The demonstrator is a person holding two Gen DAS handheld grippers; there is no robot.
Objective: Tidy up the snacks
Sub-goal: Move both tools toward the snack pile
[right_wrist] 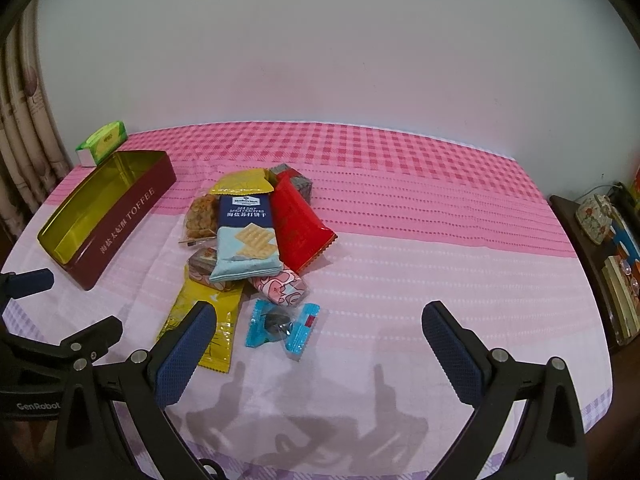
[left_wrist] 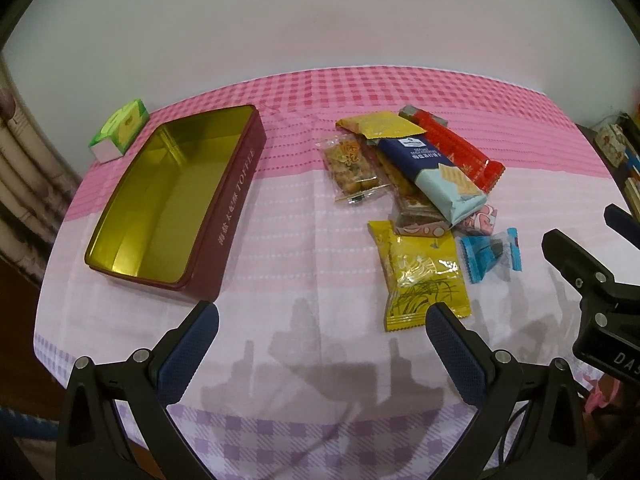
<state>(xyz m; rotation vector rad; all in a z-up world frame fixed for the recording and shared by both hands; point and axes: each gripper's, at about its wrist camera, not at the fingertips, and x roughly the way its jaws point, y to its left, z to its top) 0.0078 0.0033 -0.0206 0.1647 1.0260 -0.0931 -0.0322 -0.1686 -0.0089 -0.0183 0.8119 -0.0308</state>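
Both wide-open, empty: left gripper, right gripper; snack packets heaped at one o'clock for loading; open maroon toffee tin at eleven.

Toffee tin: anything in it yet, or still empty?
Empty. The toffee tin sits lidless on the tablecloth, its bare gold floor showing; all the snacks lie piled outside it.

Pink-checked tablecloth; maroon tin — gold inside; red packet, yellow packet, blue-wrapped candy.
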